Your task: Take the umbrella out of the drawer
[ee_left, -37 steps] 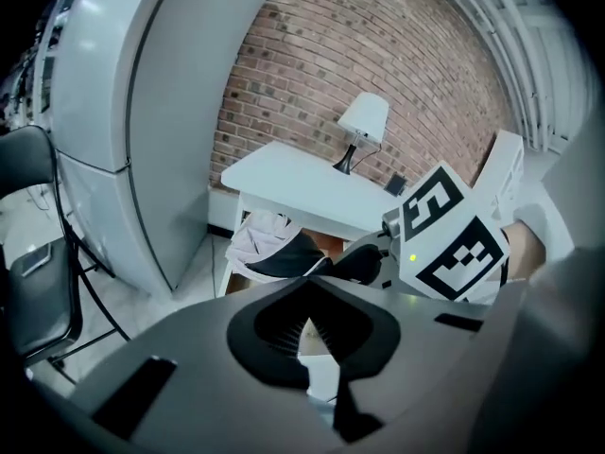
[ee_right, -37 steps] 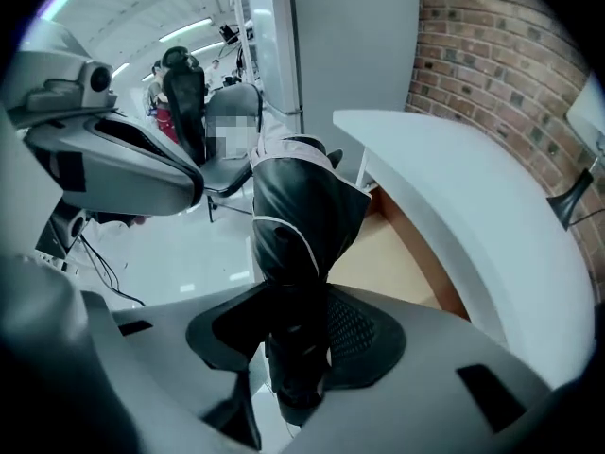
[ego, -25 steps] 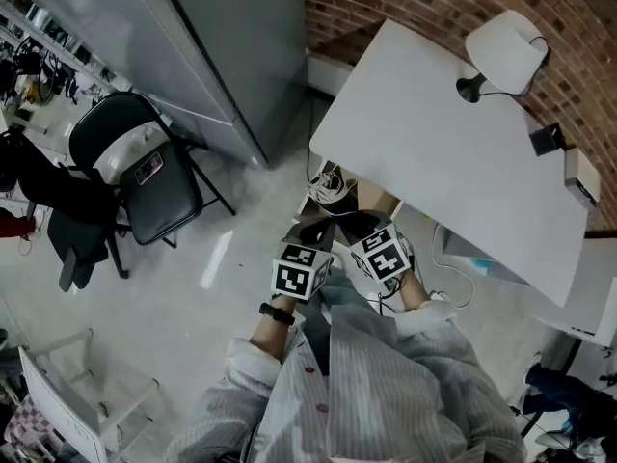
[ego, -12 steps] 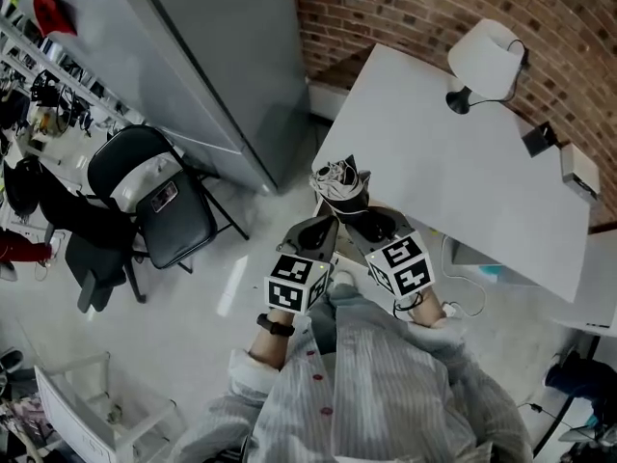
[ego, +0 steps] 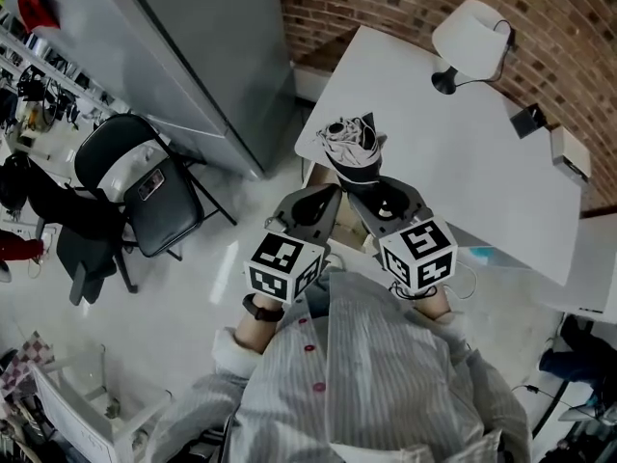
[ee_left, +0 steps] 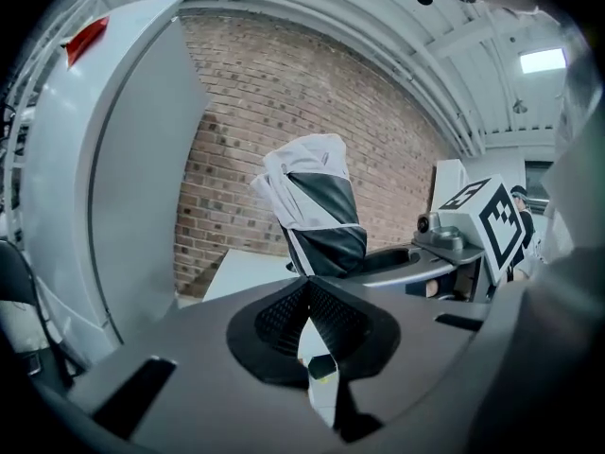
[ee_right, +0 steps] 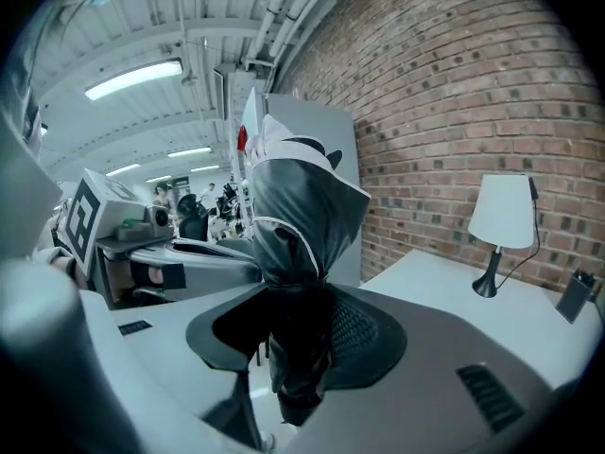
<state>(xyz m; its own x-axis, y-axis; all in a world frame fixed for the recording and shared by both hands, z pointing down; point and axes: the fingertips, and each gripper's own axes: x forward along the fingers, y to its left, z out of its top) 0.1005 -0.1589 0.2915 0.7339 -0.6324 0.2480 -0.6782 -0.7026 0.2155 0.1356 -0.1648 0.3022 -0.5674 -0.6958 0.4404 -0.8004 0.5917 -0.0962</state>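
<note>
**Item:** umbrella (ego: 351, 146), folded, black and white, canopy bunched at its top end.

**Location:** standing up out of the right claw (ee_right: 301, 343) and rising just beyond the tips of the left claw (ee_left: 307, 291). It is above the near corner of the tabletop (ego: 453, 152). The drawer is not clearly seen below the claws.

**Right claw:** partly spread, pinching the dark lower shaft of the umbrella between its pads.

**Left claw:** tips pressed together and appearing to nip only a thin bit at the umbrella's lower end. How firm that hold is cannot be told.

**Hazards, as judged:**
- Top-heavy load: the bunched canopy sits well above both grips, so the umbrella could pivot or lean out of the right claw if tilted.
- Slack fabric: cloth may slide over the shaft, letting the umbrella slip down through the pads.
- Opposed pull: the two claws meet at an angle, and moving them apart could tear the left nip free or twist the shaft.
- Collision: the tabletop edge lies just ahead of the claws. The lamp (ego: 469, 39) stands well beyond, a lesser risk.
</note>
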